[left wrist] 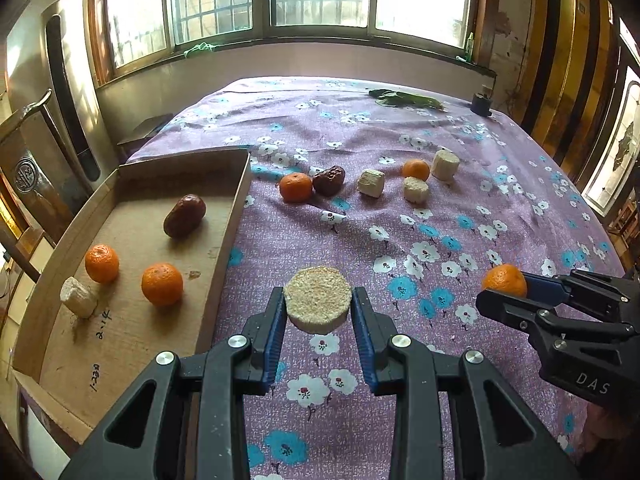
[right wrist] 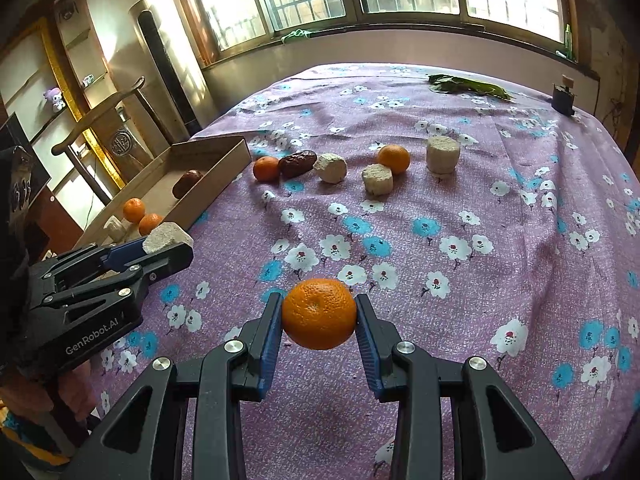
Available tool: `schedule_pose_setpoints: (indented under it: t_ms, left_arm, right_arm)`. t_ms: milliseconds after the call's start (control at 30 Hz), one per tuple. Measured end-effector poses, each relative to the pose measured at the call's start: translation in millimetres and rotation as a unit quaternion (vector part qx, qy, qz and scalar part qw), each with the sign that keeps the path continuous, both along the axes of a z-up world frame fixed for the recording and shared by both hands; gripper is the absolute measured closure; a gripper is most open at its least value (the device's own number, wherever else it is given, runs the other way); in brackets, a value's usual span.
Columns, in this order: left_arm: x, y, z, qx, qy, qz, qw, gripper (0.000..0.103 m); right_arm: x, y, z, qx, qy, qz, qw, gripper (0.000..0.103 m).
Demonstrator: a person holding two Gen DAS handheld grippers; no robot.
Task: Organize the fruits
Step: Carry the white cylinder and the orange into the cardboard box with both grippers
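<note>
A tabletop (left wrist: 400, 240) draped in a purple flowered cloth is seen below a barred window, with a shallow cardboard tray (left wrist: 224, 224) set at its left edge. Inside the tray (right wrist: 208, 160) a dark red date (left wrist: 185, 216), two oranges (left wrist: 162, 284) and one pale cut chunk (left wrist: 79, 297) are already laid. Farther back on the cloth, a loose row is left unsorted: an orange (left wrist: 295, 187) touching a second date (left wrist: 329, 180), then three pale chunks (left wrist: 371, 182) and another orange (left wrist: 416, 169) among them. The left tongs (left wrist: 318, 308) are clamped on a pale round slice (left wrist: 318, 303), held above the cloth just beside the tray's near wall. The right tongs (right wrist: 319, 316) are closed on a held orange (right wrist: 319, 314), carried over the cloth well apart from the tray. The step in hand is judged to be the carrying of both pieces to the tray. Several risks are suggested from here: the held orange is gripped only at its sides by narrow blue pads, so it could be rolled out and dropped if the grip is eased early; the crumbly-looking slice could be chipped if squeezed harder; and the two tongs could be knocked together, or the fruit already in the tray nudged, if both are brought in at once over the low wall.
</note>
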State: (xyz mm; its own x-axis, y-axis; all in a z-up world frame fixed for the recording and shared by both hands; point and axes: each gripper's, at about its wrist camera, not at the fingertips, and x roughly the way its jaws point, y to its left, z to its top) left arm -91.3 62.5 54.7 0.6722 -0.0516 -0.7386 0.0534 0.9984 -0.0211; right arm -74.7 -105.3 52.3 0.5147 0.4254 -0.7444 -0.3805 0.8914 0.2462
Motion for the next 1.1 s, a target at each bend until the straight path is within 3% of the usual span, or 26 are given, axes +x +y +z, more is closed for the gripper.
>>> schedule_pose_setpoints:
  t_ms: [533, 1100]
  left_arm:
    - [-14, 32, 7, -0.008, -0.01, 0.026, 0.9996, 0.072]
    - [-22, 114, 13, -0.009, -0.015, 0.107, 0.994, 0.072]
  right_arm:
    - [-7, 43, 15, -0.007, -0.017, 0.039, 0.999, 0.064]
    - [-1, 125, 34, -0.027, -0.043, 0.122, 0.991, 0.064]
